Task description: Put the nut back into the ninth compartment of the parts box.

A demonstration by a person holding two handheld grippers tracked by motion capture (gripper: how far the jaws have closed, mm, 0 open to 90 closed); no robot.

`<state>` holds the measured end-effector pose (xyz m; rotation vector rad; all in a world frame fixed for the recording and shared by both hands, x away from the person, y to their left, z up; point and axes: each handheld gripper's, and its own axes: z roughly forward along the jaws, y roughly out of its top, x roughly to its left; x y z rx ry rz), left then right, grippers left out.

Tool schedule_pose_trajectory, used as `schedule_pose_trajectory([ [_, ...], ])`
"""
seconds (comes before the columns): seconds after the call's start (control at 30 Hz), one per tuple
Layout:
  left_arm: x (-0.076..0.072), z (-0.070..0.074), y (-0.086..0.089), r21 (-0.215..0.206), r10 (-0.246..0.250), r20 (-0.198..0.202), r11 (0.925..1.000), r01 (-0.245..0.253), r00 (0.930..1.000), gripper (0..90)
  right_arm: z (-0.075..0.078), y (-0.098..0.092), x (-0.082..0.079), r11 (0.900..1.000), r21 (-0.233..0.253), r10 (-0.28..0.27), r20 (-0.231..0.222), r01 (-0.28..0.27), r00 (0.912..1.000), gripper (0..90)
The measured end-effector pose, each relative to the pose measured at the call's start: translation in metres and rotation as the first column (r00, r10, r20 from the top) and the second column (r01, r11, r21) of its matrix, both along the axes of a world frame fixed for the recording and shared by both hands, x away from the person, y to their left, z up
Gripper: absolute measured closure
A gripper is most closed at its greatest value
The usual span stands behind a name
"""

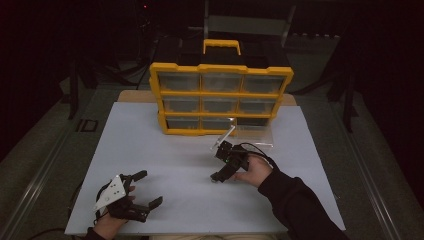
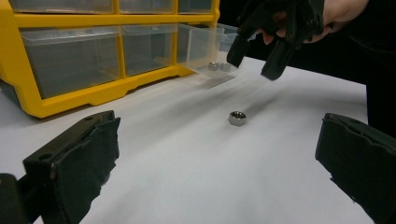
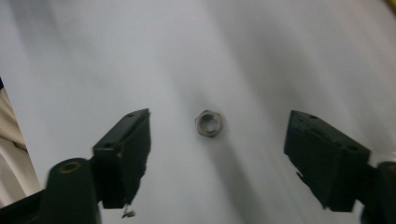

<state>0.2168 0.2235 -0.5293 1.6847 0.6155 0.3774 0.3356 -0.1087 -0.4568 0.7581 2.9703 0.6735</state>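
**Nut sits right between your right jaws**

Your right hand-held gripper (image 3: 217,154) is spread wide and aimed down at the bench (image 1: 165,165), with the nut (image 3: 208,123) lying flat, hole up, centred between the jaws and slightly ahead of them. So go straight down, then close. Your left hand-held gripper (image 1: 142,192) is released too, resting well off to the side, so the right is nearer. Beyond the nut, the pulled-out clear drawer (image 2: 210,46) of the yellow organizer (image 1: 220,97) already holds two nuts. Nothing's in the way.
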Motion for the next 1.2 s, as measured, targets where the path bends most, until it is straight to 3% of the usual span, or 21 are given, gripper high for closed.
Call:
schedule_pose_trajectory([
  [0.07, 0.0, 0.0, 0.0, 0.0, 0.0, 0.0, 1.0, 0.0, 1.0, 0.0, -0.004, 0.003, -0.001, 1.0, -0.011, 0.012, 0.008, -0.012, 0.9999, 30.5],
  [0.33, 0.0, 0.0, 0.0, -0.001, -0.001, 0.0, 1.0, 0.001, 1.0, 0.0, -0.022, 0.013, -0.002, 0.998, -0.054, 0.043, -0.012, -0.044, 0.999, 39.1],
  [0.9, 0.0, 0.0, 0.0, 0.0, -0.002, 0.001, 1.0, 0.002, 1.0, 0.0, -0.05, 0.023, 0.004, 0.989, -0.131, 0.067, -0.047, -0.072, 0.9967, 53.0],
  [1.2, 0.0, 0.0, 0.0, 0.002, -0.002, 0.001, 1.0, 0.002, 1.0, 0.0, -0.053, 0.028, 0.001, 0.981, -0.173, 0.089, -0.017, -0.091, 0.9959, 63.8],
])
